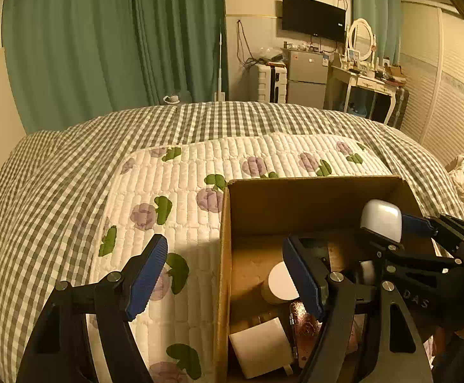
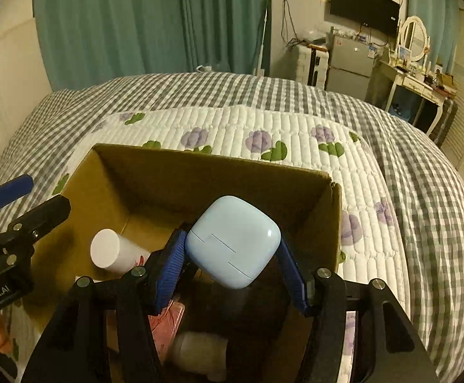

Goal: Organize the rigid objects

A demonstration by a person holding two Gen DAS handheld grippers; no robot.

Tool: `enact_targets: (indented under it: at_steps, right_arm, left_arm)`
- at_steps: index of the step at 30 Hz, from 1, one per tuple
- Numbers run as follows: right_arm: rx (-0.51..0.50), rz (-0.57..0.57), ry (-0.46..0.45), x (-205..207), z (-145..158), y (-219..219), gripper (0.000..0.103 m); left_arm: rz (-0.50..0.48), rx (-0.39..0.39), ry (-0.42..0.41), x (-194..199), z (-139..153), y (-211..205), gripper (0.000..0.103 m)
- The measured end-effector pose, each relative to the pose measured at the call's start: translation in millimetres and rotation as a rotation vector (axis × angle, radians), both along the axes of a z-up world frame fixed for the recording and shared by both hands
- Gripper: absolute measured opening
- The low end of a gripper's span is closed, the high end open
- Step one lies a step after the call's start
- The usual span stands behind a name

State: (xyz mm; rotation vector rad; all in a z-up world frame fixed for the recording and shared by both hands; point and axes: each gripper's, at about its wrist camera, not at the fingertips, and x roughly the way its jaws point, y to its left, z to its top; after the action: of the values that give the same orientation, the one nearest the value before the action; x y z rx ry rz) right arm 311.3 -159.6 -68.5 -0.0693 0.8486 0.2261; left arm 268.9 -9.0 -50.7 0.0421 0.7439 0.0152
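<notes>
Right wrist | right tool (image 2: 232, 252) grips pale-blue case (image 2: 233, 241) above cardboard box (image 2: 334, 220) | left tool (image 1: 224, 274) wide, empty

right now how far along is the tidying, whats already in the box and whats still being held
Already in the cardboard box: a white bottle, a white block and a pink item. In hand: the right gripper holds a pale blue case over the box. The left gripper is empty. Nothing loose shows on the quilt.

Green curtains (image 1: 104, 48), wall television (image 1: 313, 16), perhaps fridge (image 1: 306, 76)

Green curtains (image 1: 114, 38) — checked bed (image 1: 40, 185) (dim, warm light)
</notes>
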Motion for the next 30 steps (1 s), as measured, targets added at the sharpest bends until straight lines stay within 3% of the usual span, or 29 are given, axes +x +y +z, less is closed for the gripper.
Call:
enact_targets:
  at_steps: [2,5,9,21,25,30]
  right_arm:
    - [0.002,0.000,-0.011,-2,3,1,0.068]
    - [-0.013,-0.007,-0.022,-7,12,1,0.068]
    - [-0.027,-0.016,-0.054,-24,39,-3,0.068]
    - [-0.026,-0.031,-0.245,-113,193,-15,0.068]
    - [-0.021,-0.040,-0.301,-151,230,-21,0.068]
    - [-0.019,-0.055,-0.342,-192,237,-21,0.068]
  left_arm:
    - [0.005,-0.003,0.002,-2,3,1,0.077]
    - [0.003,-0.007,-0.004,-9,12,-1,0.077]
    - [-0.009,-0.005,-0.051,-30,46,-8,0.077]
    - [-0.064,-0.029,-0.239,-113,174,-19,0.077]
    - [-0.079,-0.012,-0.277,-142,191,-16,0.077]
    - [-0.086,-0.011,-0.284,-173,182,-10,0.077]
